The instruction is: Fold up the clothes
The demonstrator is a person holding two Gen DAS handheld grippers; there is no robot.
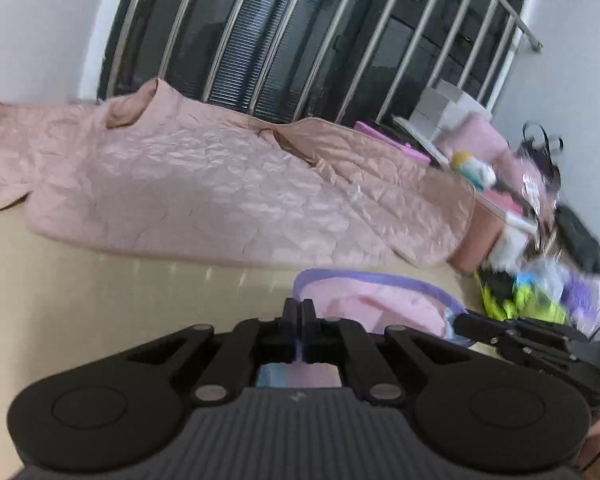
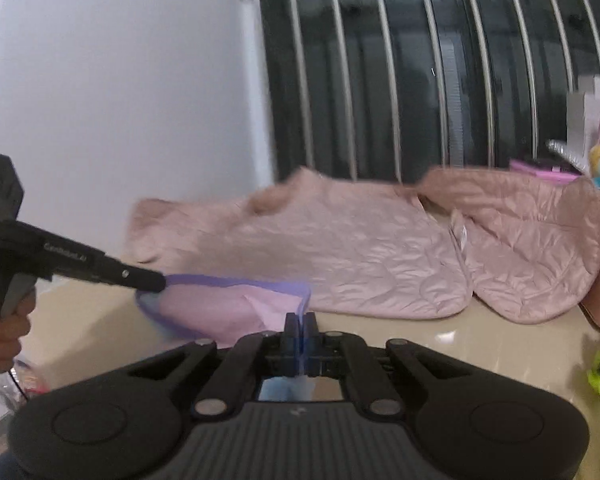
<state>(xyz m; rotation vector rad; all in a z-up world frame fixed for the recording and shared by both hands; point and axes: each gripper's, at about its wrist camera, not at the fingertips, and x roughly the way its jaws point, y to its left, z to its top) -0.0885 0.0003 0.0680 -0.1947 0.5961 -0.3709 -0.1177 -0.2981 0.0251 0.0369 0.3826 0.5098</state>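
A small pink garment with a purple hem hangs stretched between both grippers above the beige table; it also shows in the right wrist view. My left gripper is shut on its hem, and in the right wrist view it comes in from the left. My right gripper is shut on the hem's other end, and in the left wrist view it pinches the cloth at the right.
A pink quilted jacket lies spread across the far side of the beige table. A heap of mixed clothes lies at the right. Boxes and a soft toy stand by the barred window.
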